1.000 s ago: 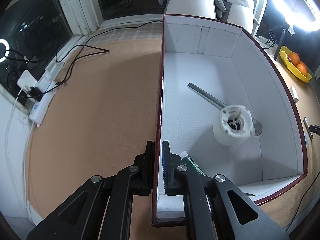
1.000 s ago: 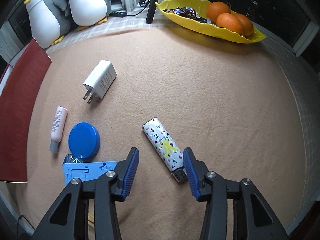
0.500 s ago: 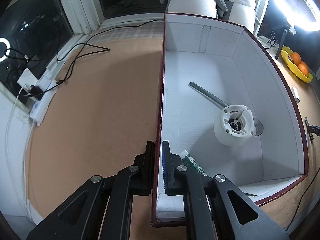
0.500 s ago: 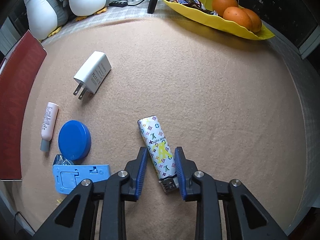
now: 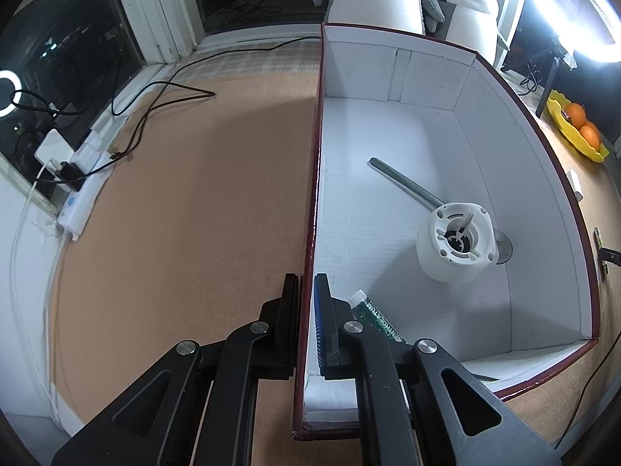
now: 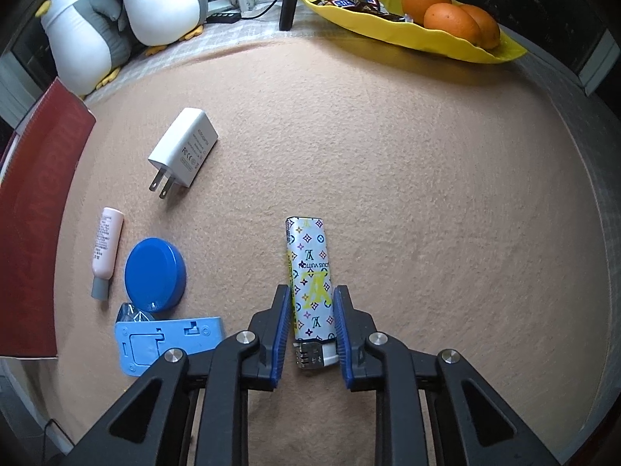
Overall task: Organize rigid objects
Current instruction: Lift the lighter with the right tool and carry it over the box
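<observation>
1. A tan felt-like tabletop (image 6: 407,178) runs back to dark windows, where plush penguins (image 6: 155,4) sit at its far edge.
2. The patterned lighter (image 6: 310,275) lies flat on the tabletop, its length pointing straight away from the right gripper (image 6: 310,326), metal head nearest the camera.
3. The right gripper's jaws are closing with the lighter's near half between the blue pads (image 6: 281,334); the pads stand narrow, close along both sides of it, and a thin gap seems to remain on each side.
4. To the left of these jaws a light blue plastic plate (image 6: 167,339) lies flat, with a round blue lid (image 6: 155,273) just beyond it and a small pink tube (image 6: 105,244) further left.
5. Ahead and to the left a white charger plug (image 6: 185,151) rests with its prongs toward the camera.
6. Far ahead and to the right a yellow dish (image 6: 407,31) holds oranges (image 6: 450,19) and wrapped sweets.
7. The left gripper (image 5: 306,310) has its jaws clamped narrow on the near left wall of the red-edged white box (image 5: 316,178), one finger outside and one inside.
8. Inside the box, ahead and right of those jaws, stand a white round plastic part (image 5: 458,248) over a metal rod (image 5: 403,184); a green printed packet (image 5: 378,316) lies just beside the inner finger.
</observation>
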{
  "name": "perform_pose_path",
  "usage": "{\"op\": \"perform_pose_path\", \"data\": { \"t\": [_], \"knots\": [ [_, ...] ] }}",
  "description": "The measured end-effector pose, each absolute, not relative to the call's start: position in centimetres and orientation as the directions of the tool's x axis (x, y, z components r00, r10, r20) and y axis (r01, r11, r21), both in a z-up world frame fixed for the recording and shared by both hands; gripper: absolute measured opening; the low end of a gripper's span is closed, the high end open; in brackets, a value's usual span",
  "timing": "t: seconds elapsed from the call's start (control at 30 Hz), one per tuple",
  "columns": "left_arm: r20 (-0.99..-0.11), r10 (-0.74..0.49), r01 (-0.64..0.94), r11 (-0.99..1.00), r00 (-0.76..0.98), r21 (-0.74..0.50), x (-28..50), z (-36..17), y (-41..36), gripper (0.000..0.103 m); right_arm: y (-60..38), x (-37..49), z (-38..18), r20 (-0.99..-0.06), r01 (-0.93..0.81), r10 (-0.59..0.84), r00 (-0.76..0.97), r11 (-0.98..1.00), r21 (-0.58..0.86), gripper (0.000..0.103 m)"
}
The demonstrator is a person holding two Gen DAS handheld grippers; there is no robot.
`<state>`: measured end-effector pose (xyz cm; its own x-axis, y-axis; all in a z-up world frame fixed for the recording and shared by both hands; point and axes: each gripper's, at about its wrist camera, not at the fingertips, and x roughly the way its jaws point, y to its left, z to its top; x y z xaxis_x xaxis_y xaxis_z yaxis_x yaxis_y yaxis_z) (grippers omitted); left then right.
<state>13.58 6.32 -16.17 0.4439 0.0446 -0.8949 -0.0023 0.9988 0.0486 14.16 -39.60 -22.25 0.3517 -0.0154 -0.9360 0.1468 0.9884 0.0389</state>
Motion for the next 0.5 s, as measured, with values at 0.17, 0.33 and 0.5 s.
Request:
{"op": "perform_pose_path", "data": {
  "t": [0.17,0.33,0.5],
  "knots": [
    [-0.895,0.045,-0.002,0.999,0.443,0.049,13.6,-16.2,6.3,0.007,-39.7,13.8,-22.0,-0.928,0.174,-0.011,0.371,0.983,0.058,0.02],
    [-0.895,0.044,-0.004,0.999,0.445,0.048,13.5,-16.2,6.3,0.007,-39.1,13.5,-21.4,-0.92,0.167,-0.019,0.392,0.985,0.051,0.02],
    [-0.894,0.044,-0.006,0.999,0.445,0.046,13.5,-16.2,6.4,0.007,-38.6,12.9,-20.1,-0.906,0.165,-0.032,0.422,0.985,0.043,0.02]
  ]
}}
